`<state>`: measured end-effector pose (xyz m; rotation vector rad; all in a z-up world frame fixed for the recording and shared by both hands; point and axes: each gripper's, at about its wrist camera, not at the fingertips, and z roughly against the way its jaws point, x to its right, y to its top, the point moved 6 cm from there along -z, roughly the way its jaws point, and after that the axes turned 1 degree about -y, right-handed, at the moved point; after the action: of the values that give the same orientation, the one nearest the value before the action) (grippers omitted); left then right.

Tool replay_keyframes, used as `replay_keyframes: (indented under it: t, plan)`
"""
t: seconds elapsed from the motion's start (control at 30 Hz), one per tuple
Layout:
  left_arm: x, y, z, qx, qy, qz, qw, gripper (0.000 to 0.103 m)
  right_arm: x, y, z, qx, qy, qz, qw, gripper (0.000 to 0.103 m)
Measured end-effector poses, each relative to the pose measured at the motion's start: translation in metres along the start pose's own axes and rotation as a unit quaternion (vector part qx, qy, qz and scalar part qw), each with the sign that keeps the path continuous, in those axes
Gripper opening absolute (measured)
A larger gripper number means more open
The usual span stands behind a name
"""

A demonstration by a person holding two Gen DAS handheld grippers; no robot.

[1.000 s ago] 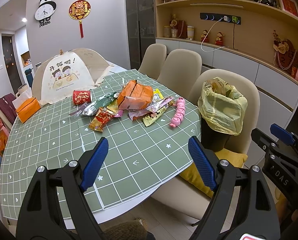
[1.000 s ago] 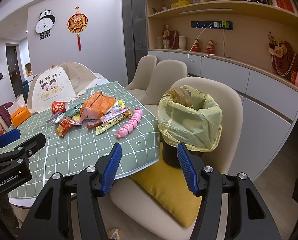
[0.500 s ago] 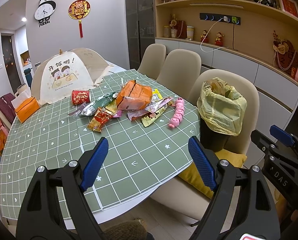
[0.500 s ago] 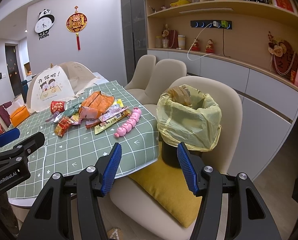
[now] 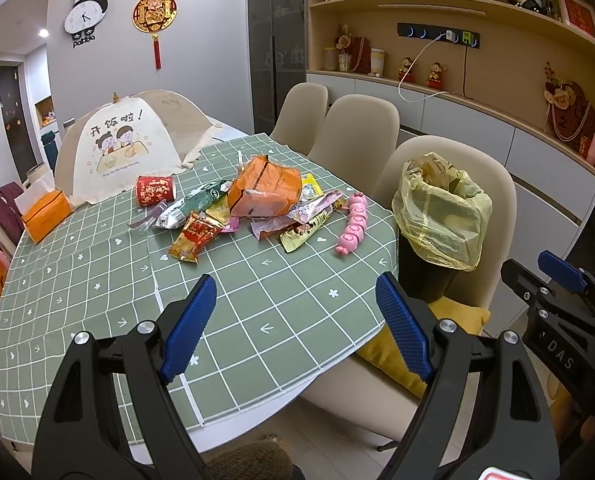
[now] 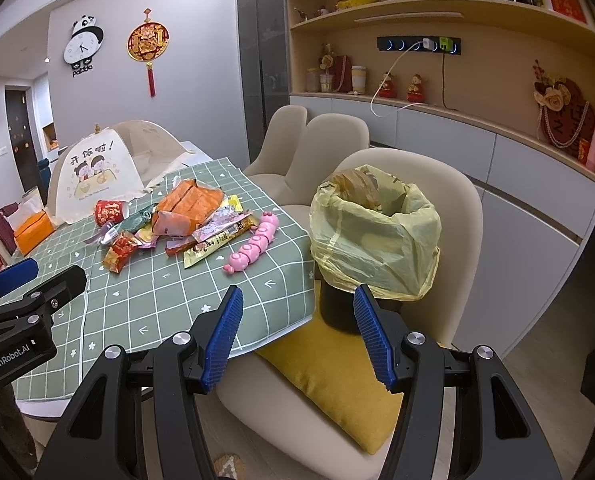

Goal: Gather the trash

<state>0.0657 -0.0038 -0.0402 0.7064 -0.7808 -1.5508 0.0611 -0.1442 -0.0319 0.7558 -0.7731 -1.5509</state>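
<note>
A heap of trash lies on the green checked tablecloth (image 5: 97, 280): an orange bag (image 5: 267, 190), a red and gold wrapper (image 5: 193, 236), a red cup (image 5: 155, 189), a gold wrapper (image 5: 307, 230) and a pink ribbed strip (image 5: 353, 226). A black bin with a yellow liner (image 5: 443, 216) stands on the nearest chair, right of the table. My left gripper (image 5: 295, 322) is open and empty above the table's near edge. My right gripper (image 6: 297, 334) is open and empty in front of the bin (image 6: 373, 232), above a yellow cushion (image 6: 337, 376).
A cream food cover (image 5: 129, 152) and an orange tissue box (image 5: 45, 216) stand at the table's far left. Three beige chairs (image 5: 357, 132) line the table's right side. Shelves with ornaments (image 5: 457, 60) fill the right wall.
Both views have drifted slightly; the trash heap and bin sit a little further left in frame. Both grippers stay open and empty.
</note>
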Motion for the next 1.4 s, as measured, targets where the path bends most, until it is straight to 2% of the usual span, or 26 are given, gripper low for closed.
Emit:
replay_keyframes:
  t: [0.23,0.43,0.67,0.87,1.0,1.07,1.13,1.23,1.33,1.37,1.4]
  plan:
    - [-0.031,0.018,-0.033,-0.002,-0.010,-0.008,0.9999,0.078,-0.008,0.006,-0.025,-0.018,-0.012,-0.005,1.000,0.055]
    - [-0.089,0.033,-0.087,-0.027,-0.014,-0.017,0.9994,0.078,-0.031,0.017,-0.058,-0.038,-0.016,-0.002,0.999,0.055]
    - [-0.182,0.079,-0.160,-0.030,-0.036,-0.017,0.9988,0.078,-0.075,0.034,-0.099,-0.060,-0.023,0.028,0.998,0.055]
    - [-0.283,0.118,-0.228,-0.034,-0.033,0.042,0.9980,0.080,-0.109,0.042,-0.136,-0.093,-0.032,0.042,0.994,0.055]
    - [-0.344,0.122,-0.271,-0.082,-0.032,0.091,0.9919,0.080,-0.123,0.043,-0.154,-0.115,-0.039,0.039,0.992,0.055]
    - [-0.362,0.120,-0.288,-0.099,-0.035,0.112,0.9881,0.077,-0.129,0.043,-0.162,-0.125,-0.045,0.040,0.990,0.055]
    - [-0.377,0.115,-0.308,-0.124,-0.054,0.144,0.9803,0.067,-0.134,0.041,-0.170,-0.135,-0.049,0.044,0.989,0.055]
    - [-0.387,0.106,-0.333,-0.160,-0.084,0.176,0.9677,0.051,-0.141,0.040,-0.180,-0.148,-0.054,0.055,0.986,0.055]
    - [-0.386,0.102,-0.342,-0.168,-0.110,0.196,0.9596,0.050,-0.148,0.045,-0.190,-0.154,-0.052,0.058,0.985,0.055]
    - [-0.384,0.101,-0.346,-0.178,-0.128,0.206,0.9538,0.049,-0.151,0.048,-0.193,-0.153,-0.051,0.059,0.985,0.055]
    - [-0.381,0.102,-0.349,-0.186,-0.138,0.212,0.9495,0.044,-0.154,0.052,-0.196,-0.152,-0.048,0.061,0.985,0.055]
